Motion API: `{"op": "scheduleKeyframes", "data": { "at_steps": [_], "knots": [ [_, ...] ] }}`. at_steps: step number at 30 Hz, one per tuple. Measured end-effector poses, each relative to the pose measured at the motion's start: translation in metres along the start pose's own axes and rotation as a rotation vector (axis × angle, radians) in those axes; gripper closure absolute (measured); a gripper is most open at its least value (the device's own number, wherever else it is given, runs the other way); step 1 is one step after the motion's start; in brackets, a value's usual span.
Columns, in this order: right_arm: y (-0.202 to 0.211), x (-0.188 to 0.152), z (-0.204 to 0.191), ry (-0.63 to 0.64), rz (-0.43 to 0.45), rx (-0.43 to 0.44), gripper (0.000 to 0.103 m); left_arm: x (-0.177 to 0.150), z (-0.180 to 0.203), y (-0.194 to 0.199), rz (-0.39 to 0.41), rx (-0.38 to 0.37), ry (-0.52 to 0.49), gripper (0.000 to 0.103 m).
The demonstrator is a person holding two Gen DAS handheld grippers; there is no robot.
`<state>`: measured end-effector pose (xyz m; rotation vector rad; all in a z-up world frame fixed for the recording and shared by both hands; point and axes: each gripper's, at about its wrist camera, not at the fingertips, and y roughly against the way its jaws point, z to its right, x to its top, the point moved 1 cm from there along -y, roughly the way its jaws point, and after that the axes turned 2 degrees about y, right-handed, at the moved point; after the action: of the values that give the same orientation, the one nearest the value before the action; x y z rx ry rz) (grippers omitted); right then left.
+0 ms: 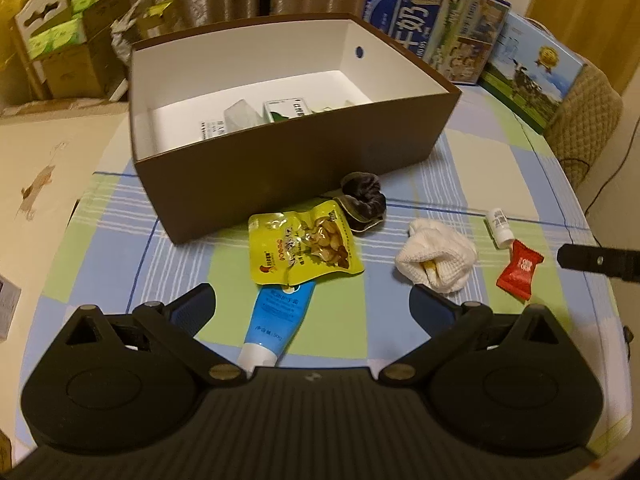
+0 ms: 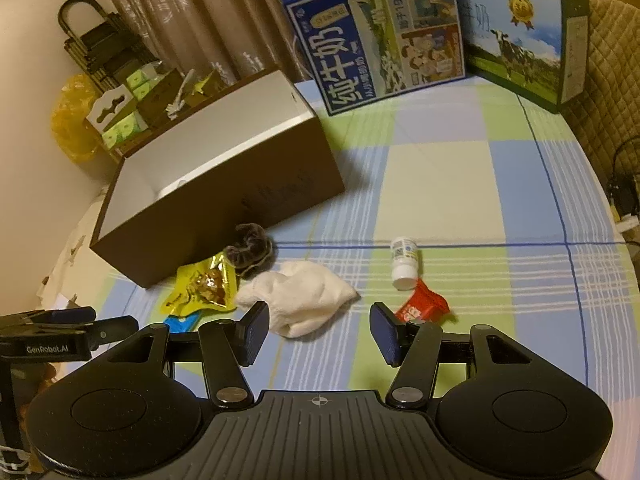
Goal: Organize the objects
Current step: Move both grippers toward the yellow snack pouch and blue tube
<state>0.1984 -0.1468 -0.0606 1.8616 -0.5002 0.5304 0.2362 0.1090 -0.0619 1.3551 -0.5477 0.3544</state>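
Note:
A brown box (image 1: 288, 164) with a white inside stands open on the checked tablecloth and holds a few small packs. In front of it lie a yellow snack pouch (image 1: 302, 250), a blue tube (image 1: 274, 320), a dark scrunchie (image 1: 364, 200), a white cloth (image 1: 438, 258), a small white bottle (image 1: 498, 226) and a red sachet (image 1: 520, 274). My left gripper (image 1: 314, 310) is open above the tube, holding nothing. My right gripper (image 2: 318, 332) is open, with the white cloth (image 2: 300, 296) just beyond its left finger and the red sachet (image 2: 420, 308) behind its right finger.
Two blue milk cartons (image 2: 384, 40) (image 2: 520, 36) stand at the table's far edge. A quilted chair back (image 1: 584, 120) is at the right. Cardboard boxes with green packs (image 1: 60, 40) sit on the floor at the left. The right gripper's finger (image 1: 592, 260) reaches in from the right edge.

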Motion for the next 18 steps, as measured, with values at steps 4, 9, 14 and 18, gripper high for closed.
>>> {"op": "scheduleKeyframes", "data": {
  "at_steps": [4, 9, 14, 18],
  "knots": [
    [-0.003, -0.003, 0.005, -0.01, -0.013, -0.007, 0.05, -0.006, 0.005, -0.011, 0.016, -0.006, -0.062, 0.001],
    [-0.005, -0.006, 0.012, -0.028, -0.028, -0.018, 0.05, -0.01, 0.008, -0.027, 0.028, 0.009, -0.179, 0.001],
    [-0.007, -0.007, 0.021, -0.051, -0.037, -0.041, 0.05, -0.006, 0.005, -0.046, 0.018, 0.005, -0.261, 0.002],
    [-0.008, -0.006, 0.029, -0.077, -0.041, -0.06, 0.05, -0.003, 0.008, -0.066, 0.011, 0.005, -0.383, 0.001]
  ]
}}
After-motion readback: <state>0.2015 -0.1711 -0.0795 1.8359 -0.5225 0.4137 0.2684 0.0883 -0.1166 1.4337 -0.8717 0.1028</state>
